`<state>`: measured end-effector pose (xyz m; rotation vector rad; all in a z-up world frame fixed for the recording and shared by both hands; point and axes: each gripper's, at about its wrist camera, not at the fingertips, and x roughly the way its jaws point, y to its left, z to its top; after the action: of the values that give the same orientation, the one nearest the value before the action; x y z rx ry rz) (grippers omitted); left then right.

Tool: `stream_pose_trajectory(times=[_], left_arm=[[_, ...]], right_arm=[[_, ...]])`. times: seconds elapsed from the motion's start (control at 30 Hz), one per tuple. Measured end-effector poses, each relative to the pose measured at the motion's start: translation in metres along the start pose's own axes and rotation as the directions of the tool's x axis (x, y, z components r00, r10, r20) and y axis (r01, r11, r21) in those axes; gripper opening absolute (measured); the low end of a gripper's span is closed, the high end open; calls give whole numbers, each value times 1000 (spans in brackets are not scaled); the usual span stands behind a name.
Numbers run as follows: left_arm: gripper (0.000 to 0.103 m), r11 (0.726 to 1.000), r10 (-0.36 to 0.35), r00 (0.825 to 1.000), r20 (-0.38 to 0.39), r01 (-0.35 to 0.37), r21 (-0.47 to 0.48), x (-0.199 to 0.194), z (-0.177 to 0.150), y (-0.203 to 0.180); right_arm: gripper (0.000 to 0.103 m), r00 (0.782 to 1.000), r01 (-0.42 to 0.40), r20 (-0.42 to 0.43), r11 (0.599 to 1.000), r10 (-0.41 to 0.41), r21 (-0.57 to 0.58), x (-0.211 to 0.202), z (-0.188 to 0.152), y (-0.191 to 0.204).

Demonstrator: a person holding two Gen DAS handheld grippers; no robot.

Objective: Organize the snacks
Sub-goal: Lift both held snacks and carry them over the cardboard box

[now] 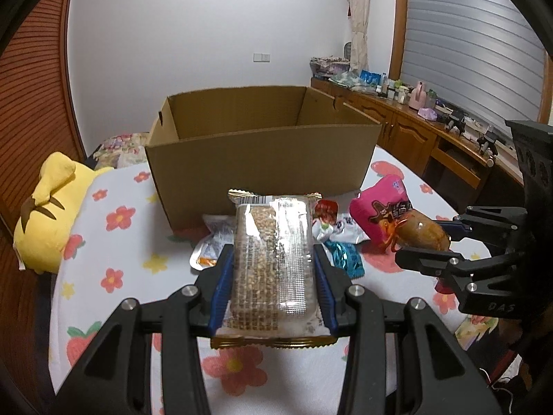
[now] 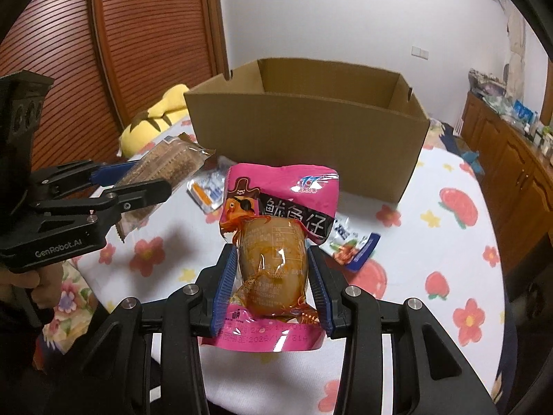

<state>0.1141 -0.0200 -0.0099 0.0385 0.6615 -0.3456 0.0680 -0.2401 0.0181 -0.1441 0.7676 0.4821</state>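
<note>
The left gripper (image 1: 273,273) is clamping a clear-wrapped grain bar (image 1: 271,259) with gold crimped ends. The right gripper (image 2: 273,276) is gripping a pink pouch (image 2: 276,238) with a brown lump inside. Both packs are hanging above the flowered bedspread (image 2: 432,242), before the open cardboard box (image 1: 262,159).

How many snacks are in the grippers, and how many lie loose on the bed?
In left gripper: 1, grain bar packet
In right gripper: 1, pink packet
Loose on bed: at least 2, white packet, white-blue packet; overlap hides more
Total: at least 4
</note>
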Motion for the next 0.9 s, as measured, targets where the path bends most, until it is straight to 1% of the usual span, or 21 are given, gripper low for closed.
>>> stream_pose_trajectory(times=[0.23, 0.43, 0.7, 0.9], left_arm=[[42, 1000, 4, 1000, 28, -4, 6, -5, 16, 0], [42, 1000, 9, 999, 38, -10, 24, -1, 36, 2], [42, 999, 19, 998, 59, -22, 50, 10, 66, 9], [42, 999, 21, 998, 64, -23, 37, 24, 95, 22]], right_arm=[[41, 1000, 9, 30, 1000, -9, -5, -11, 11, -3], [41, 999, 12, 47, 1000, -11, -27, -11, 24, -4], [41, 997, 11, 80, 998, -6, -62, -3, 57, -7], [41, 995, 9, 101, 996, 0, -86, 7, 86, -11]])
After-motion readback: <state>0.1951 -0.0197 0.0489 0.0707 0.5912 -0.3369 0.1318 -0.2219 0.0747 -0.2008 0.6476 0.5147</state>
